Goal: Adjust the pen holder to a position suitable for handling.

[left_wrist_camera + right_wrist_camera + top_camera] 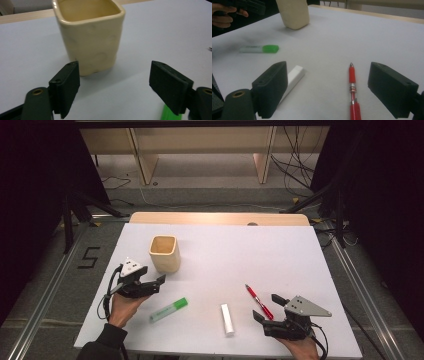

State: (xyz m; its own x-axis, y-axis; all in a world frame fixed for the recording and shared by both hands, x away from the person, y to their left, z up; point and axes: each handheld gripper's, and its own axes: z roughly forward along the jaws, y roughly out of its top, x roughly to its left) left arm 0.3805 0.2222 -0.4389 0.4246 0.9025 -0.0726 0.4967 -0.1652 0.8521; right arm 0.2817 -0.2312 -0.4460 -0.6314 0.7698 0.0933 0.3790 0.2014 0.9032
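Cup (164, 253): upright near desk's (280, 250) far-left, nothing in it.
Left gripper (159, 282): spread, holding nothing, beside cup.
Right gripper (269, 308): spread around pen (258, 301), not pinching.
Left: pen, marker (169, 309), eraser (227, 319) lie loose near front edge.

Cream cup (164, 253), green-capped marker (169, 309), red pen (259, 301)

Black two-jaw left claw (159, 280) and right claw (266, 307), grey three-cornered plates on top, trailing black cables, brass-ringed screws; dark sleeve (105, 342) at left.
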